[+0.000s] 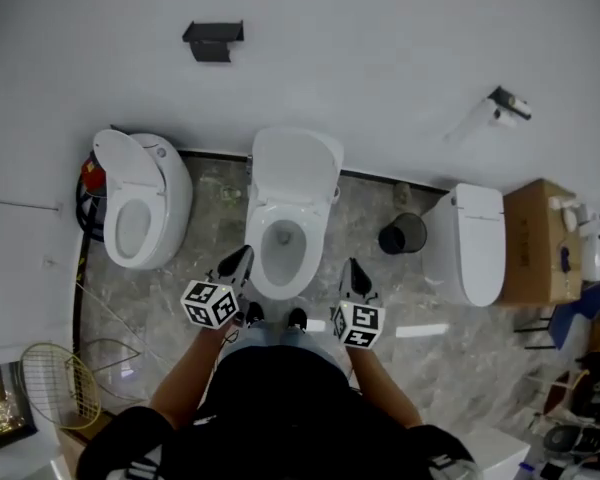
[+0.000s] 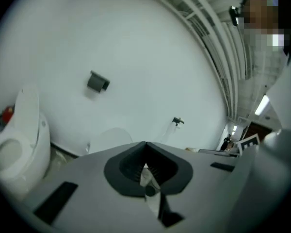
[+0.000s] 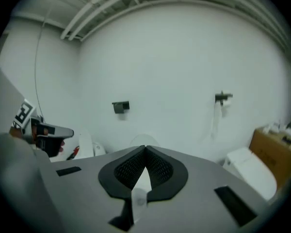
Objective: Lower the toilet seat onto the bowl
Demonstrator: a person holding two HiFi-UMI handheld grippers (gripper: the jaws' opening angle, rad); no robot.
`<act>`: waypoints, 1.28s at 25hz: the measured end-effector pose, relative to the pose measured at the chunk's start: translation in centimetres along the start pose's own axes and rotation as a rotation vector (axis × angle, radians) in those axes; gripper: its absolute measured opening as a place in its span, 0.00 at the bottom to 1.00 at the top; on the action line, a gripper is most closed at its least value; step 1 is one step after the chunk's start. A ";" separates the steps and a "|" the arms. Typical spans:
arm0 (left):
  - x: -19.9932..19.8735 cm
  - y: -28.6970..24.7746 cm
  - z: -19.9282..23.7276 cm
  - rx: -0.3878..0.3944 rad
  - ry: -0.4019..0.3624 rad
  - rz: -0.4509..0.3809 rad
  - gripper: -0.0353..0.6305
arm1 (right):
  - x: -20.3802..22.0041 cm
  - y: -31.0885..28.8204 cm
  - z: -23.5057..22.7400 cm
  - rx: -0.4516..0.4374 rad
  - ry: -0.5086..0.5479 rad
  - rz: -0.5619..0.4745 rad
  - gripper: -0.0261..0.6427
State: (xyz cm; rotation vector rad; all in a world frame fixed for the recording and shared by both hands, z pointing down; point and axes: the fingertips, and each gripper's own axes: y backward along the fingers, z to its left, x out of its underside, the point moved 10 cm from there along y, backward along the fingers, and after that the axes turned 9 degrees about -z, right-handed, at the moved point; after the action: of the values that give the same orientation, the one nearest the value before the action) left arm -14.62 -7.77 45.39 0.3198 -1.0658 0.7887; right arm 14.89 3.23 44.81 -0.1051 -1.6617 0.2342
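Observation:
The middle toilet [image 1: 286, 240] stands against the white wall with its lid [image 1: 296, 166] raised; I cannot make out the seat apart from the lid and the rim. The lid's top shows just past the jaws as a pale curve in the left gripper view [image 2: 109, 139] and in the right gripper view [image 3: 144, 140]. My left gripper [image 1: 242, 256] hangs over the bowl's front left edge, and my right gripper [image 1: 353, 266] is off its front right. Both are shut and hold nothing, with jaws meeting at their tips [image 2: 145, 144] [image 3: 145, 148]. Neither touches the toilet.
A second toilet [image 1: 140, 208] with its lid up stands to the left, and a closed one [image 1: 467, 240] to the right beside a cardboard box [image 1: 538, 238]. A dark bin [image 1: 403, 234] sits between the middle and right toilets. A paper holder [image 1: 213, 40] is on the wall.

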 end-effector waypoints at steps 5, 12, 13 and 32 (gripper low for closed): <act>-7.8 3.4 -5.6 0.005 -0.290 -0.251 0.06 | -9.1 4.0 1.7 0.043 0.050 -0.289 0.07; -11.4 6.9 -8.2 -0.030 -0.438 -0.389 0.06 | -12.0 6.8 1.9 0.032 0.001 -0.416 0.06; -11.5 6.9 -8.1 -0.040 -0.435 -0.399 0.06 | -12.1 6.8 1.7 0.038 0.005 -0.422 0.06; -12.1 7.5 -8.7 -0.041 -0.473 -0.379 0.06 | -13.3 8.7 2.7 0.118 0.163 -0.487 0.06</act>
State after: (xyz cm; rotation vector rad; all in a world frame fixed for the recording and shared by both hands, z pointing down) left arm -17.25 -2.50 29.74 0.6740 -1.4064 0.3530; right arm 13.01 8.71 29.78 0.3583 -1.4577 -0.0469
